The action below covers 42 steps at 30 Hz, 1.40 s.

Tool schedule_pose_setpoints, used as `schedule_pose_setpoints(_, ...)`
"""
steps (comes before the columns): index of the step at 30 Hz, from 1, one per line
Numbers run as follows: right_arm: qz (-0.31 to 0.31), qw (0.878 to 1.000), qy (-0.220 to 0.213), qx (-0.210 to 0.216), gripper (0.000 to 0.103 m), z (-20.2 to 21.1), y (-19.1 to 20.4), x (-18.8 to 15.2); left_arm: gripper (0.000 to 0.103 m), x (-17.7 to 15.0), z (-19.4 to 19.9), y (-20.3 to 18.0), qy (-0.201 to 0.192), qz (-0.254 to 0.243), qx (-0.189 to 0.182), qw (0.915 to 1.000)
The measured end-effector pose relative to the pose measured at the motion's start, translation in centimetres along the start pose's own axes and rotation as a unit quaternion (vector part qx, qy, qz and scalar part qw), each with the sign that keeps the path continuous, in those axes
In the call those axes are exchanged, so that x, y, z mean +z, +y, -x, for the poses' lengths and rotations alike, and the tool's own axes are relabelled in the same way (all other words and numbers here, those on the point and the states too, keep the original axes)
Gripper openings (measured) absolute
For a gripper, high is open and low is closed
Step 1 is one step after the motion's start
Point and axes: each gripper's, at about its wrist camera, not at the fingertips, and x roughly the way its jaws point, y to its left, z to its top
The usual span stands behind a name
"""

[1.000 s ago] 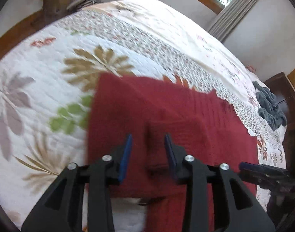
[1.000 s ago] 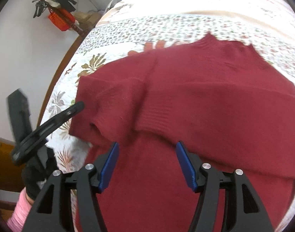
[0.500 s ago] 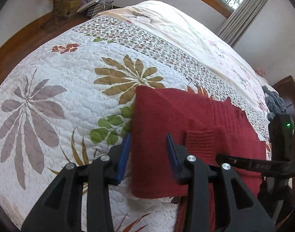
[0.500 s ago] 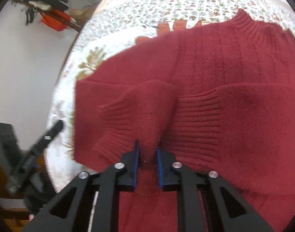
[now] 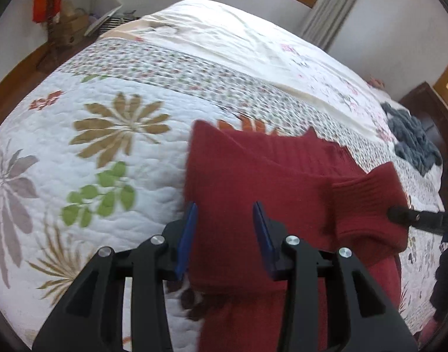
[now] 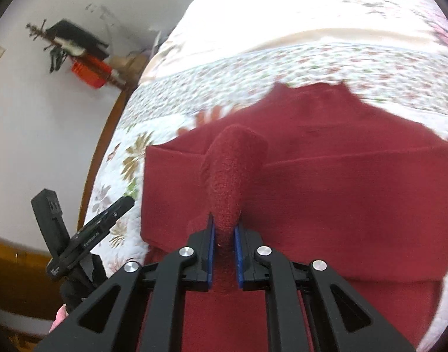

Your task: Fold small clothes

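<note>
The right gripper [image 6: 224,252] is pinching a sleeve cuff [image 6: 232,176] of the red sweater [image 6: 341,193] on the bed [image 5: 106,135]; the left gripper [image 5: 224,234] is hovering with fingers spread; next, probably laying that sleeve flat.

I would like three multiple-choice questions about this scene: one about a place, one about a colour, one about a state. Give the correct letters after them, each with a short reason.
1. Where does the sweater lie?
A. on a bare wooden floor
B. on the quilt of a bed
C. on a chair

2. What colour is the sweater?
A. dark red
B. yellow
C. white

3. What is the state of the right claw?
A. wide open above the quilt
B. shut on nothing
C. shut on a raised fold of the sweater

Answers:
1 B, flowered quilt shows around the sweater.
2 A, the knit is dark red in both views.
3 C, its blue pads pinch a lifted fold, while the left claw is open.
</note>
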Motion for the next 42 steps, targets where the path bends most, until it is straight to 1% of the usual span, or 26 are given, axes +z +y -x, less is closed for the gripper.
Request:
schedule_pose_setpoints(2,-0.012,1.0,-0.004,-0.002,0.011,0.5,-1.7,-0.1,0.039,-0.1,-0.7,-1.0,0.004,-0.012,0.009,0.9999)
schedule_pose_setpoints(4,-0.027,1.0,-0.004,-0.006,0.011,0.4,-3.1,-0.3,0.039,-0.3,-1.8,-2.1,0.014,-0.03,0.027,0.9991)
schedule_pose_setpoints(9,-0.053,0.998,0.02,-0.03,0.011,-2.3,-6.0,-1.2,0.039,-0.8,-4.7,-2.3,0.042,-0.035,0.054,0.997)
schedule_pose_setpoints(11,-0.061,0.997,0.028,-0.041,0.011,-3.5,-6.8,-1.5,0.039,-1.1,-5.5,-1.8,0.053,-0.031,0.057,0.9965)
schedule_pose_setpoints(16,-0.07,0.995,0.044,-0.049,0.015,-5.6,-8.3,-2.3,0.039,-1.3,-6.0,-1.6,0.054,-0.036,0.059,0.9961)
schedule_pose_setpoints(18,-0.065,0.995,0.047,-0.053,0.016,-5.7,-8.1,-2.2,0.039,-1.3,-6.0,-1.6,0.056,-0.036,0.06,0.996)
schedule_pose_setpoints(19,-0.059,0.995,0.048,-0.06,0.02,-5.5,-7.9,-2.1,0.039,-1.2,-5.9,-1.7,0.057,-0.037,0.06,0.9959)
schedule_pose_setpoints(20,-0.047,0.995,0.049,-0.071,0.025,-5.1,-7.3,-2.0,0.038,-1.1,-5.8,-1.7,0.057,-0.038,0.06,0.9958)
schedule_pose_setpoints(22,-0.023,0.995,0.041,-0.091,0.028,-4.3,-6.2,-2.0,0.039,-0.9,-5.1,-2.0,0.056,-0.044,0.062,0.9955)
schedule_pose_setpoints(23,-0.004,0.994,0.03,-0.104,0.03,-3.5,-5.3,-1.9,0.039,-0.8,-4.8,-2.2,0.054,-0.046,0.063,0.9955)
schedule_pose_setpoints(25,0.027,0.993,0.012,-0.113,0.042,-2.2,-3.4,-1.9,0.039,-0.6,-3.7,-2.7,0.044,-0.047,0.055,0.9964)
schedule_pose_setpoints(26,0.037,0.993,0.011,-0.11,0.043,-2.1,-2.7,-1.8,0.04,-0.5,-3.1,-3.0,0.038,-0.047,0.051,0.9969)
schedule_pose_setpoints(28,0.062,0.992,0.016,-0.105,0.043,-2.2,-1.2,-1.9,0.041,-0.2,-2.2,-4.1,0.025,-0.055,0.041,0.9973)
schedule_pose_setpoints(30,0.091,0.99,0.027,-0.103,0.049,-3.4,0.6,-1.9,0.042,0.0,-2.0,-5.3,0.024,-0.061,0.023,0.9976)
schedule_pose_setpoints(32,0.115,0.986,0.037,-0.119,0.054,-4.7,1.4,-2.0,0.042,0.0,-2.4,-6.0,0.031,-0.061,0.008,0.9976)
schedule_pose_setpoints(33,0.123,0.983,0.042,-0.127,0.055,-5.5,1.6,-2.0,0.042,-0.1,-2.9,-6.3,0.035,-0.059,0.0,0.9976)
schedule_pose_setpoints(35,0.132,0.979,0.061,-0.142,0.055,-7.3,1.5,-1.9,0.042,-0.3,-4.0,-6.5,0.044,-0.061,0.0,0.9972)
schedule_pose_setpoints(37,0.136,0.976,0.068,-0.157,0.055,-8.5,1.3,-2.0,0.042,-0.7,-5.4,-6.1,0.059,-0.057,0.005,0.9966)
schedule_pose_setpoints(39,0.143,0.974,0.068,-0.164,0.051,-9.0,1.0,-2.1,0.042,-1.1,-6.7,-5.4,0.075,-0.043,0.002,0.9962)
schedule_pose_setpoints(40,0.144,0.973,0.064,-0.166,0.043,-9.0,1.1,-2.1,0.042,-1.2,-6.9,-5.1,0.075,-0.04,-0.001,0.9964)
schedule_pose_setpoints(41,0.143,0.974,0.056,-0.168,0.028,-8.6,1.0,-2.1,0.043,-1.2,-7.0,-4.9,0.074,-0.039,-0.003,0.9965)
schedule_pose_setpoints(42,0.141,0.974,0.049,-0.173,0.025,-8.3,0.9,-2.0,0.043,-1.3,-7.0,-4.8,0.072,-0.039,-0.006,0.9966)
